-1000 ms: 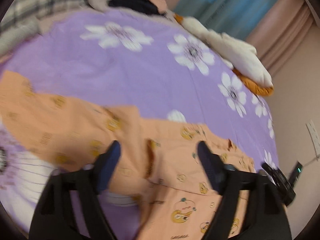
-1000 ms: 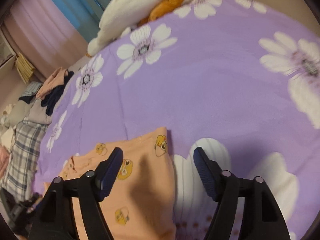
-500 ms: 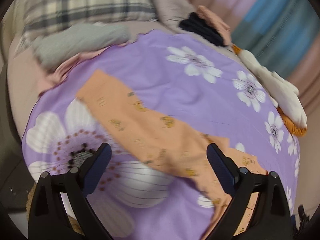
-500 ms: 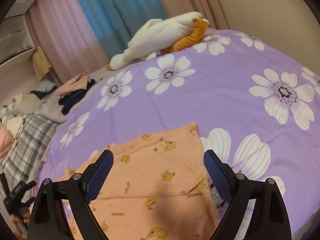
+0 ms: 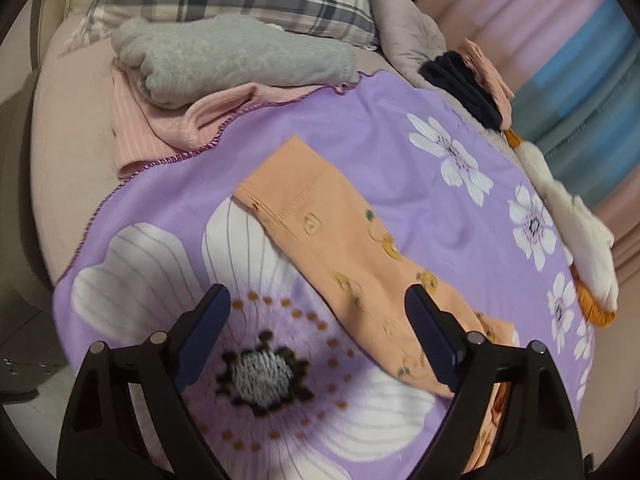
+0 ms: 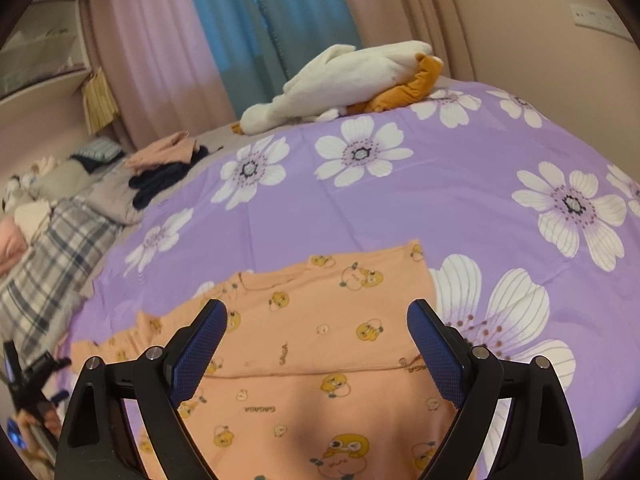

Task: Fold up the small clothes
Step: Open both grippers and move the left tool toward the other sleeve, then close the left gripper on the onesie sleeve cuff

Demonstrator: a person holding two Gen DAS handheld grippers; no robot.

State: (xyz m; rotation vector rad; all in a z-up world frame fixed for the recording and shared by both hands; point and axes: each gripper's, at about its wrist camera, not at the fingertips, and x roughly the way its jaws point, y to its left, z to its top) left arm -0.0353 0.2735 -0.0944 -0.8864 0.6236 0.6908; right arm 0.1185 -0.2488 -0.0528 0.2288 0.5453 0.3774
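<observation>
Orange printed garment [image 6: 320, 344] — flat on purple floral sheet [image 6: 460, 200], sleeve [image 5: 320, 220] extended. Left gripper [image 5: 316, 320], right gripper [image 6: 316, 332] — jaws apart, empty.

orange printed garment [image 6: 304, 360] | flat, one sleeve [image 5: 320, 216] outstretched | on purple sheet

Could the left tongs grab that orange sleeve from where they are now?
Probably yes. The left tongs are open, the sleeve lies flat on the purple blanket just ahead, and nothing covers it.
</observation>
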